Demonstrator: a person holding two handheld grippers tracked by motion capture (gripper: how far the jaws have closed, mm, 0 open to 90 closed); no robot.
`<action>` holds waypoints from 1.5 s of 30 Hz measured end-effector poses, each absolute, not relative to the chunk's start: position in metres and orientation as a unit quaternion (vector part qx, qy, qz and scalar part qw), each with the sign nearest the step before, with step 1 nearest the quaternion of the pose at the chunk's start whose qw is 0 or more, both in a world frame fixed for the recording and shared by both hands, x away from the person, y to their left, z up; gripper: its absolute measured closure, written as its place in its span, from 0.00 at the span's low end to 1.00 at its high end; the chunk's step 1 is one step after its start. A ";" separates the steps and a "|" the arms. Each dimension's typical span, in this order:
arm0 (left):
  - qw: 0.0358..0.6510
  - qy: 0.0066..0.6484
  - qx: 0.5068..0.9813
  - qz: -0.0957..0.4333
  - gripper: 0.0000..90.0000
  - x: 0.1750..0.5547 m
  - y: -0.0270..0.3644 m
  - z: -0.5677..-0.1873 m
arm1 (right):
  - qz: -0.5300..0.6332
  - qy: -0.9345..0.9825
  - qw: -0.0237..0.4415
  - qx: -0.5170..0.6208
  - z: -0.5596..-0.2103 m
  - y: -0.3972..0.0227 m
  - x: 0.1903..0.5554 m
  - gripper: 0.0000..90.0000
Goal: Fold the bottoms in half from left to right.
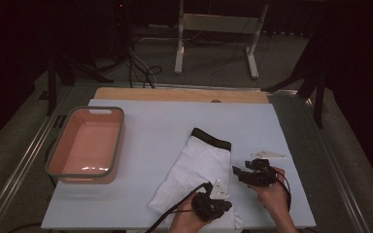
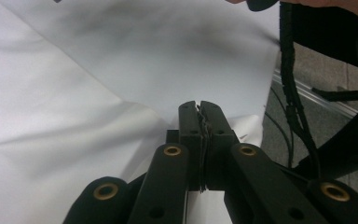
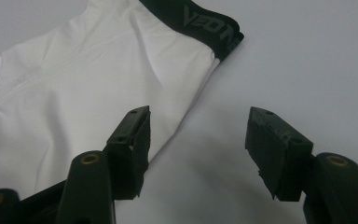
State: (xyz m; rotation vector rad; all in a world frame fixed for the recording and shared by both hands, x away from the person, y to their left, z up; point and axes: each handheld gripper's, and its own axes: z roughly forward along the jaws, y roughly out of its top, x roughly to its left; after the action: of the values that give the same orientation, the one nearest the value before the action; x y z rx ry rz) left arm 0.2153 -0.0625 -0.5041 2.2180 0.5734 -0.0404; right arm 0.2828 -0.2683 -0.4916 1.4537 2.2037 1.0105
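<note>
A white garment (image 1: pixel 199 167) with a black waistband (image 1: pixel 212 138) lies folded lengthwise on the pale table top (image 1: pixel 165 121). My left gripper (image 1: pixel 228 205) sits at the garment's near end, by the table's front edge. Its jaws (image 2: pixel 198 105) are pressed together, with a thin sliver of white cloth (image 2: pixel 74 140) pinched between the pads. My right gripper (image 1: pixel 239 173) hovers just right of the garment with its jaws spread. In the right gripper view these jaws (image 3: pixel 198 116) straddle the garment's right edge (image 3: pixel 74 88) with nothing between the pads; the lettered waistband (image 3: pixel 191 21) lies beyond.
A pink basin with a grey rim (image 1: pixel 119 141) stands on the left part of the table. A wooden strip (image 1: pixel 175 93) runs along the far edge. Beyond it on the floor are cables and a white stand (image 1: pixel 218 24). The table's right edge (image 2: pixel 307 88) is close to my left gripper.
</note>
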 end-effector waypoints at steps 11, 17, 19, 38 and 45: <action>0.442 0.265 0.857 -0.014 0.98 0.228 -0.061 -0.497 | 0.354 0.768 0.158 0.509 -0.491 -0.269 0.283 0.45; 0.442 0.268 0.856 -0.013 0.98 0.231 -0.068 -0.501 | 0.352 0.769 0.157 0.511 -0.492 -0.269 0.283 0.45; 0.438 0.268 0.858 -0.017 0.98 0.232 -0.070 -0.504 | 0.353 0.768 0.156 0.511 -0.492 -0.269 0.283 0.45; 0.414 0.268 0.870 -0.016 0.95 0.229 -0.066 -0.523 | 0.354 0.767 0.160 0.511 -0.491 -0.269 0.283 0.45; 0.427 0.267 0.864 -0.018 0.95 0.227 -0.075 -0.517 | 0.354 0.767 0.161 0.511 -0.491 -0.270 0.283 0.45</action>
State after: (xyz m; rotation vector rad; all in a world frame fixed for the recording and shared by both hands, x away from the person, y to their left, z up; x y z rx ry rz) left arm 0.2273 -0.0749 -0.5174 2.1586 0.6665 -0.0462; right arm 0.2832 -0.2697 -0.4912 1.4593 2.1895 1.0097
